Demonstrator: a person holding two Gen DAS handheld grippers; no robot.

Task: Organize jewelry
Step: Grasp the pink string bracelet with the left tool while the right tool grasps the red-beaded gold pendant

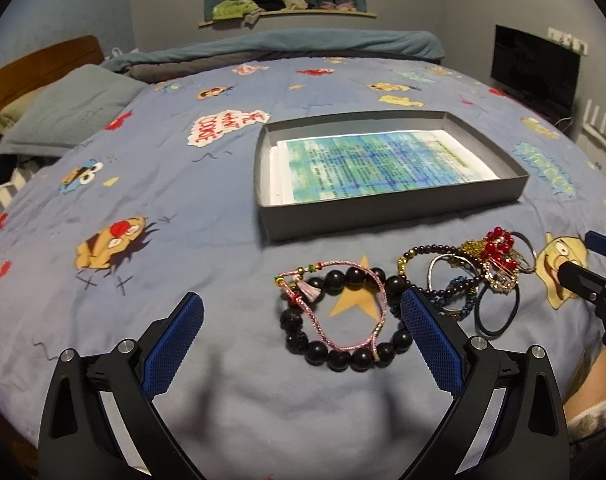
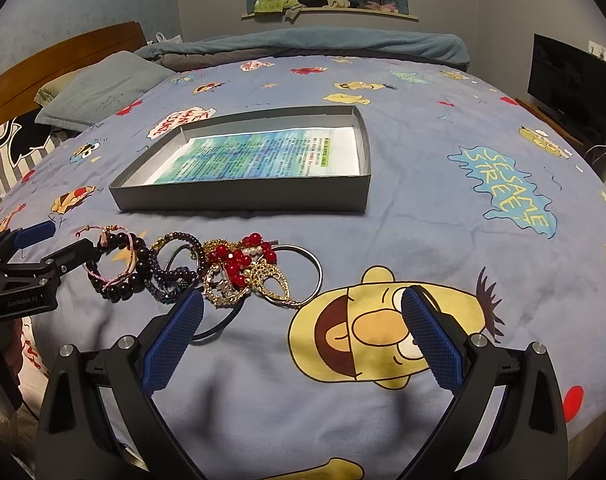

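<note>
A pile of jewelry lies on the blue bedspread in front of a shallow grey box lined with a printed sheet. A black bead bracelet with a pink cord bracelet across it is at the pile's left. Further right are a red bead ornament, gold pieces, a silver bangle and a black hair tie. My left gripper is open just short of the black beads. My right gripper is open, right of the pile.
Pillows and a wooden headboard lie at the left. A rolled blanket runs along the bed's far side. A dark screen stands at the right wall. A window sill holds clothes.
</note>
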